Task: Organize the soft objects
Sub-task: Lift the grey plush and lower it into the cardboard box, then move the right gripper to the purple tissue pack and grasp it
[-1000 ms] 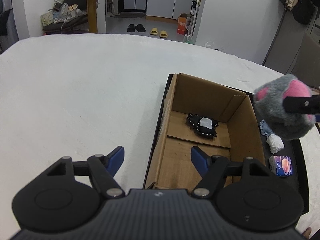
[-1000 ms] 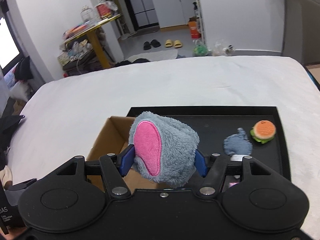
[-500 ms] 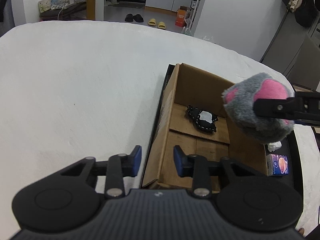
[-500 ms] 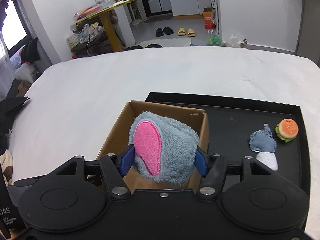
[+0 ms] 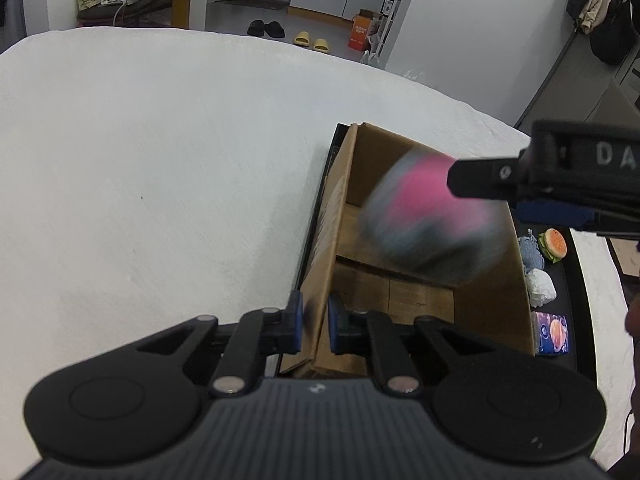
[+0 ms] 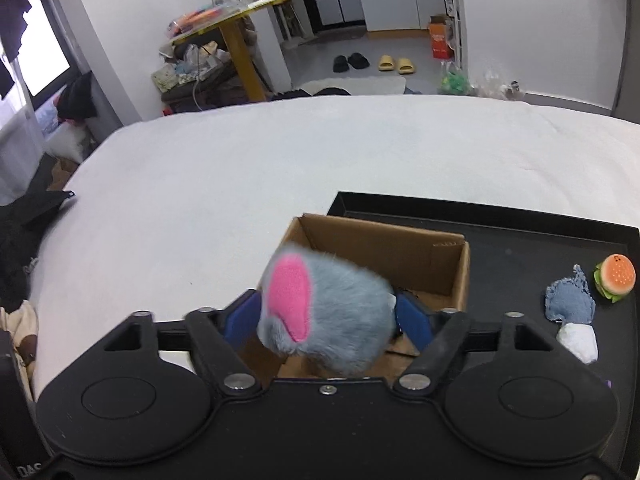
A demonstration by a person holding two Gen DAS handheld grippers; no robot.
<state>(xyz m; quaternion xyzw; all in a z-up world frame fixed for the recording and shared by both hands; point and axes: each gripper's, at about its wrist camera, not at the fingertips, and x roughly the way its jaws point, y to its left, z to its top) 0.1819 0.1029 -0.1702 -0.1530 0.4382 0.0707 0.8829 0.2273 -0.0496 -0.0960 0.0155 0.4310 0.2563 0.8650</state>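
Observation:
A grey plush mouse with pink ears [image 6: 332, 320] is between my right gripper's [image 6: 328, 318] spread blue pads, dropping blurred over the open cardboard box [image 6: 400, 248]; the pads look clear of its sides. It also shows in the left wrist view [image 5: 424, 220] above the box [image 5: 492, 292]. My left gripper [image 5: 313, 320] is shut on the box's near left wall [image 5: 326, 240]. The box stands on a black tray [image 6: 500, 220].
On the tray to the right of the box lie a burger toy [image 6: 614, 276], a blue denim piece [image 6: 570, 302], a white wad [image 6: 578, 342] and a small printed pack [image 5: 554, 332]. White cloth [image 5: 160, 160] covers the table around the tray.
My right gripper carried the mouse leftward over the box and its pads have spread, letting the mouse fall. My left gripper moved in and closed on the box's left wall.

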